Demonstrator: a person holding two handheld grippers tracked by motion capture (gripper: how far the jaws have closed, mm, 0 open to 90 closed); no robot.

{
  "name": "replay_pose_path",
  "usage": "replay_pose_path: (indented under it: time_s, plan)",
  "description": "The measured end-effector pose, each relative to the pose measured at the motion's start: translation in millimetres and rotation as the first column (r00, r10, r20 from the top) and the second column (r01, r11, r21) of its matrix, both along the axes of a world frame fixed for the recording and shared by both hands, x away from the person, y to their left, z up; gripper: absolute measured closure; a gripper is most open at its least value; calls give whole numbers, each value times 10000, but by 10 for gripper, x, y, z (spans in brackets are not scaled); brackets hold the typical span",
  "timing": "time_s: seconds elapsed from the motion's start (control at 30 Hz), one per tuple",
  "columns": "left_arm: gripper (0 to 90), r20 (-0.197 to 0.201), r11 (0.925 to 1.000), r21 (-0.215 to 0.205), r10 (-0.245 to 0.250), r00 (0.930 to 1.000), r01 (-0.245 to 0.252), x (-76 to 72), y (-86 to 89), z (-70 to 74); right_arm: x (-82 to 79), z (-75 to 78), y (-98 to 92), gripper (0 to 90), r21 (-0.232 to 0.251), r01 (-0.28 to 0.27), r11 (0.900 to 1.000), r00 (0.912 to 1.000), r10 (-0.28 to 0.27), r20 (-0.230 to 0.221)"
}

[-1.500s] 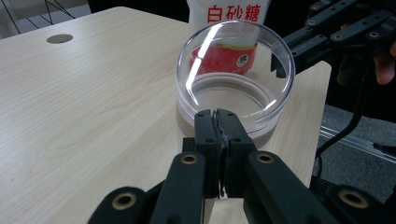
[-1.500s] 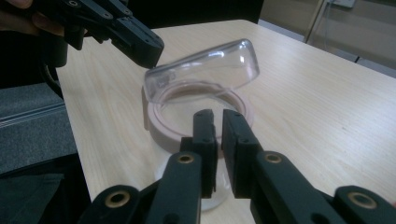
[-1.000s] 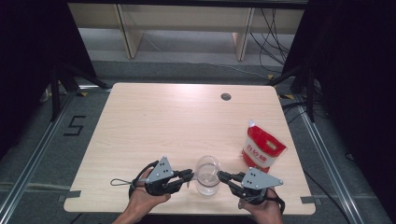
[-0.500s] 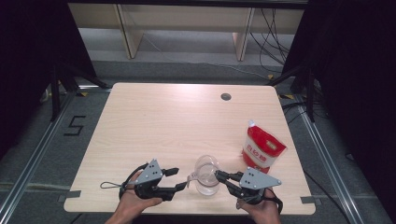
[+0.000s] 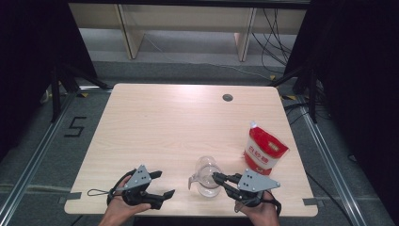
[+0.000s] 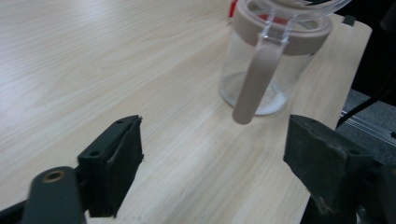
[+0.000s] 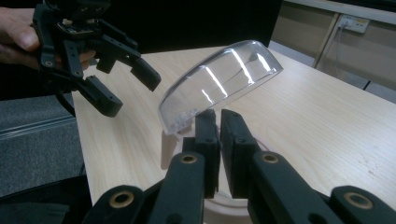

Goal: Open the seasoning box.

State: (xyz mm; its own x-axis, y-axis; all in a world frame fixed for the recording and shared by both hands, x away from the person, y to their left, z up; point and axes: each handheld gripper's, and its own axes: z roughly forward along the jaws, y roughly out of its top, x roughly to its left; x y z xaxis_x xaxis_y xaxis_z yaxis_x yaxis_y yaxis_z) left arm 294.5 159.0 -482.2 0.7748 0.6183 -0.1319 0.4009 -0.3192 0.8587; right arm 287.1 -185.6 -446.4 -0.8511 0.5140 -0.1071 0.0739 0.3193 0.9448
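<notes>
Clear jug [image 5: 207, 176] stands upright near the table's [image 5: 164, 127] front edge, handle [image 6: 254, 79] toward left gripper [image 5: 162, 184], whose jaws have just opened wide, empty. Right gripper [image 5: 217, 177] pinches the jug's raised lid [image 7: 219, 84].

Left gripper [image 5: 160, 185] off jug [image 5: 207, 175], open.

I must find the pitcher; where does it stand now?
In the high view the clear pitcher stands near the table's front edge, beside the right claw.
</notes>
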Motion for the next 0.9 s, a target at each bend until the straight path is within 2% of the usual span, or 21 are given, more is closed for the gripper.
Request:
replay_pose_path:
  time_s: [0.07,0.13,0.2,0.3,0.37,0.4,0.43,0.5,0.53,0.6,0.63,0.73,0.9]
  plan:
    - [174,22,9998,-67,183,9998,-183,-15,26,-21,-9,-1,24,854,75,-9,10000,10000,10,-52]
    - [164,69,9999,43,148,9999,-149,-17,57,-36,-10,-3,42,853,95,-7,10000,10000,7,-26]
    - [164,16,9998,-67,185,9998,-184,-25,68,-45,-10,0,46,852,-46,-79,10000,10000,79,23]
    - [164,50,9996,-61,276,9996,-276,-28,83,-55,-17,-7,73,850,71,-39,10000,9999,38,102]
    - [164,114,9995,-80,297,9995,-296,-27,87,-61,-24,-9,83,849,82,-92,9999,10000,92,-14]
    - [164,135,9994,37,353,9993,-353,-30,95,-65,-30,-14,101,848,95,-71,9999,9999,70,128]
    - [164,206,9995,143,292,9994,-295,-24,103,-65,-33,-11,109,846,100,-194,9998,9998,194,20]
    - [164,163,9994,100,330,9993,-331,-25,101,-68,-33,-12,117,846,93,-281,9996,9996,281,10]
    - [164,165,9992,135,373,9992,-376,-27,102,-66,-33,-14,122,845,31,-172,9998,9997,172,178]
    - [164,153,9994,-27,349,9993,-349,-26,90,-73,-46,-24,159,839,11,-437,9990,9990,437,4]
    - [164,153,9994,-27,349,9993,-349,-26,90,-73,-55,-30,173,839,-3,-341,9994,9994,341,-4]
    - [164,158,9996,162,237,9996,-239,-29,93,-73,-57,-40,205,838,-48,-578,9983,9983,578,-52]
    - [164,174,9995,151,278,9995,-280,-29,95,-69,-73,-51,239,825,-23,-548,9985,9984,548,-149]
